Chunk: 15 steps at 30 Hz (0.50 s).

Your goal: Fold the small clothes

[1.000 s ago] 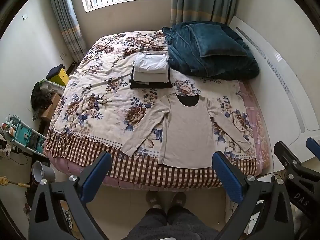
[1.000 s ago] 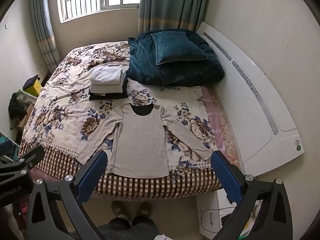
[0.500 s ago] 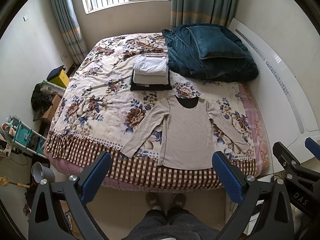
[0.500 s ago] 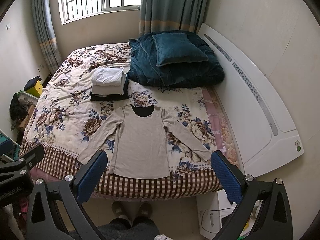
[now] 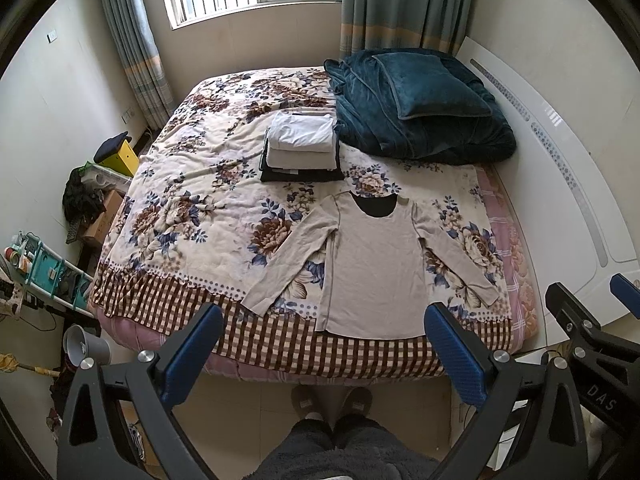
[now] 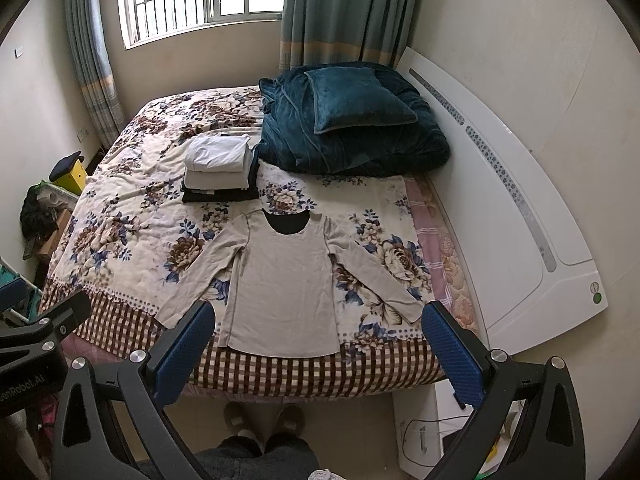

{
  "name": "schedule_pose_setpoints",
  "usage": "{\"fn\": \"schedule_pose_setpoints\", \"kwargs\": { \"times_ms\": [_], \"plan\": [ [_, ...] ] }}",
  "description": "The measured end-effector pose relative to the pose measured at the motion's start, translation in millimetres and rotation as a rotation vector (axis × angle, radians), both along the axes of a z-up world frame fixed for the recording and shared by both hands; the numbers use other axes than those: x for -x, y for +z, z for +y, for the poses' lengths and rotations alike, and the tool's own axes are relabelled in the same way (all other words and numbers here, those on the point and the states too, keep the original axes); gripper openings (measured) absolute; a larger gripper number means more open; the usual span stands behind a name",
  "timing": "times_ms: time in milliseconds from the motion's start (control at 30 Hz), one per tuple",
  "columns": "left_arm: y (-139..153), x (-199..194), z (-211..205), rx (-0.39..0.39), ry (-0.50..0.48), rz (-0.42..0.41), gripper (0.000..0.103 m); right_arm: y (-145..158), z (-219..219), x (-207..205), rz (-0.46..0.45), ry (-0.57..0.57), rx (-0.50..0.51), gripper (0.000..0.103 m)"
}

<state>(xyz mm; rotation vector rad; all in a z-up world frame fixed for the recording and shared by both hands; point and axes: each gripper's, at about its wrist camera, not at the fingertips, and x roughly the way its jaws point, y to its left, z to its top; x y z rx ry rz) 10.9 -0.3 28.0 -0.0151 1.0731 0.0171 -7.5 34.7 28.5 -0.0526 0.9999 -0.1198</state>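
Note:
A beige long-sleeved top (image 5: pixel 374 268) lies flat, front up, sleeves spread, at the near edge of the floral bed (image 5: pixel 192 216); it also shows in the right wrist view (image 6: pixel 282 292). A stack of folded clothes (image 5: pixel 300 146) sits behind it, also seen in the right wrist view (image 6: pixel 218 168). My left gripper (image 5: pixel 322 344) is open and empty, held high above the bed's near edge. My right gripper (image 6: pixel 318 340) is open and empty, at the same height beside it.
A dark teal blanket with a pillow (image 5: pixel 420 104) lies at the bed's far right. A white headboard (image 6: pixel 508 200) runs along the right side. Boxes, a shelf and clutter (image 5: pixel 88 208) stand by the left wall. The person's slippered feet (image 5: pixel 332 400) stand on the floor before the bed.
Both views have drifted slightly, so the bed sits a little lower and further off in frame. The top and the stack have not moved. Both grippers stay open.

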Motion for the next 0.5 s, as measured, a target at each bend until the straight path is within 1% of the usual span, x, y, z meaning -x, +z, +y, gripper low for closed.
{"fn": "schedule_pose_setpoints", "kwargs": {
  "times_ms": [100,400,500],
  "plan": [
    [7.6,-3.0,0.5,-0.001,0.0,0.0,0.103,4.5,2.4,-1.2,0.0,0.001,-0.001,0.103],
    [6.1,-0.6,1.0,0.0,0.0,-0.005,0.103,4.7,2.9,0.4,-0.002,0.001,0.0,0.103],
    [15.0,-4.3,-1.7,0.003,0.001,-0.005,0.103,4.9,2.7,0.2,-0.001,0.002,0.001,0.103]
  ]
}}
